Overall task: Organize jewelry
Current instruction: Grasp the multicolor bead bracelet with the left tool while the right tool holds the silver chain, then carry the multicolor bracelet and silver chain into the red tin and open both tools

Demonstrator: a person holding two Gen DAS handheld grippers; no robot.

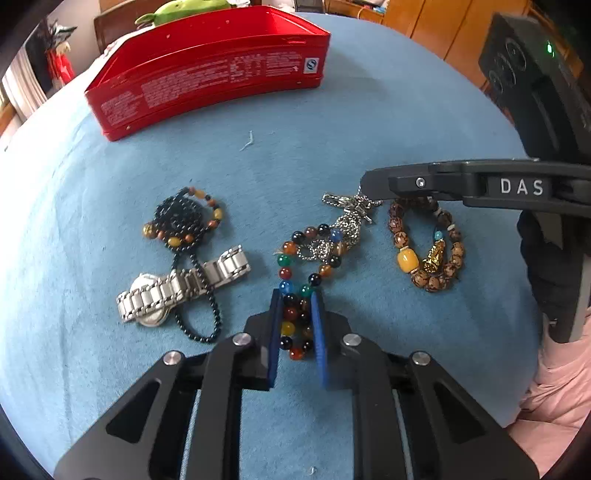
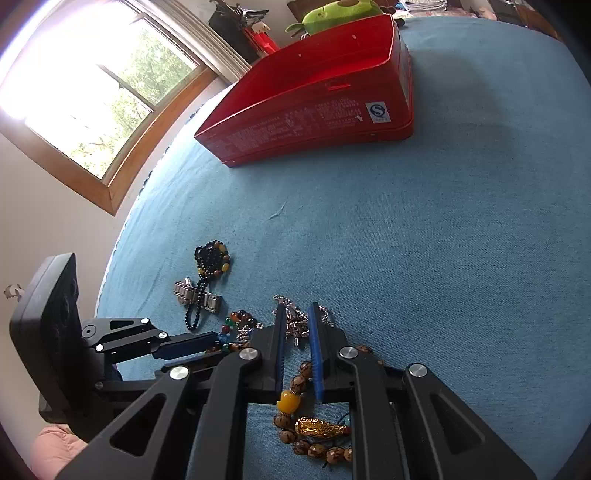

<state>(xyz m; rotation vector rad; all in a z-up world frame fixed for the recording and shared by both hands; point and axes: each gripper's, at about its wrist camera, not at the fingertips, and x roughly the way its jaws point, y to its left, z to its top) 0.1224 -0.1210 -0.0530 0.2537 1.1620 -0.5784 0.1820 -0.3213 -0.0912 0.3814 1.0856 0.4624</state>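
On the blue cloth, my left gripper (image 1: 296, 300) is shut on the near end of a multicoloured bead bracelet (image 1: 295, 254), with beads squeezed between its blue pads. A silver chain (image 1: 347, 221) lies tangled over that bracelet's far end. My right gripper (image 2: 297, 310) points down at the chain (image 2: 295, 326) and is shut on it; seen from the side, its tip (image 1: 364, 184) meets the chain's upper end. Under the right gripper lies a brown seed bracelet (image 2: 314, 430) with a yellow bead and a gold charm. An open red tin (image 1: 207, 74) stands at the back.
Left of the grippers lie a black bead necklace with an amber-brown bracelet (image 1: 184, 221) and a silver watch (image 1: 177, 291). A green plush toy (image 2: 340, 13) sits behind the tin (image 2: 314, 107). A window (image 2: 92, 92) is beyond the cloth's left edge. A pink sleeve (image 1: 554, 398) shows at right.
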